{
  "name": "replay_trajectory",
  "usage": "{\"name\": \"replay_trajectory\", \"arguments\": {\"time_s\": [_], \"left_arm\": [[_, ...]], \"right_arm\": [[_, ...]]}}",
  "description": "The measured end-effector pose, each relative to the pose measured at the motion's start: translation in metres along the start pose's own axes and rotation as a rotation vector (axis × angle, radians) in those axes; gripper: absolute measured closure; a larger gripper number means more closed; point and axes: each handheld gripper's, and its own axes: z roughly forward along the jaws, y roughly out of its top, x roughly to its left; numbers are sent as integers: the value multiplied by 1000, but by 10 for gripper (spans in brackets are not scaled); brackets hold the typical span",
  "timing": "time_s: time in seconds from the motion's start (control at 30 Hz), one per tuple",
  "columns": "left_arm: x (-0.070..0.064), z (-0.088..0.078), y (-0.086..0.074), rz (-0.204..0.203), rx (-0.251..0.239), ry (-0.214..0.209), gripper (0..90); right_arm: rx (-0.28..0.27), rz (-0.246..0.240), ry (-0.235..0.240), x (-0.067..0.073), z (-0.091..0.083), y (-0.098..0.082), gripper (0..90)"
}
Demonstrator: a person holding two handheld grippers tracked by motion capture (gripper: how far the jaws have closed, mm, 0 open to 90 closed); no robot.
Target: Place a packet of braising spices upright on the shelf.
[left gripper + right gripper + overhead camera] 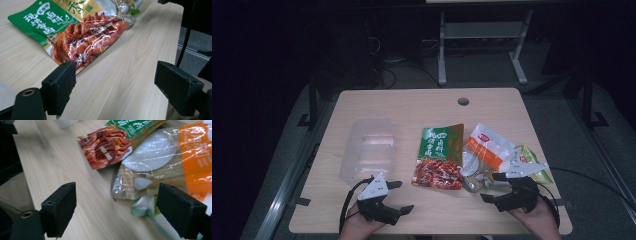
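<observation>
Table (422,102): light wood, dim room.
Left gripper (401,196): near front edge, jaws wide apart, holding nothing.
Right gripper (490,186): jaws wide apart, empty, beside snack packets.
Green packet (439,156): flat, centre.
Orange-banded clear packet (484,150): overlapping its right side.
Clear plastic container (368,146): left, well apart.

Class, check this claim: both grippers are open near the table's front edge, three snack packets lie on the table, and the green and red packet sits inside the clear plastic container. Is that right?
One point is wrong. The green and red packet lies flat on the table, to the right of the clear plastic container, not inside it; the high view shows this. The left gripper and right gripper are open, and three packets are there.
</observation>
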Motion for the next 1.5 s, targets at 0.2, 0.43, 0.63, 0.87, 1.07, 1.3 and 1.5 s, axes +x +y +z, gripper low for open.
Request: {"name": "replay_trajectory", "arguments": {"time_s": [0.2,0.43,0.63,0.87,1.07,1.3,1.5], "left_arm": [[0,0,0,1,0,3,170],[-1,-2,1,12,-6,2,170],[-2,-2,1,3,-18,-5,170],[0,-2,2,-7,-27,-5,170],[-3,0,4,-2,-29,-11,170],[-5,4,4,0,-18,-21,170],[-5,5,4,-1,-24,-24,173]], "right_arm": [[16,-4,5,-10,8,25,155],[39,16,16,-27,28,62,156],[100,11,-15,-41,49,97,160],[182,39,-10,-64,82,123,189],[242,54,-23,-75,101,129,208],[273,89,-28,-85,116,132,250],[278,132,-11,-88,127,133,407]]}}
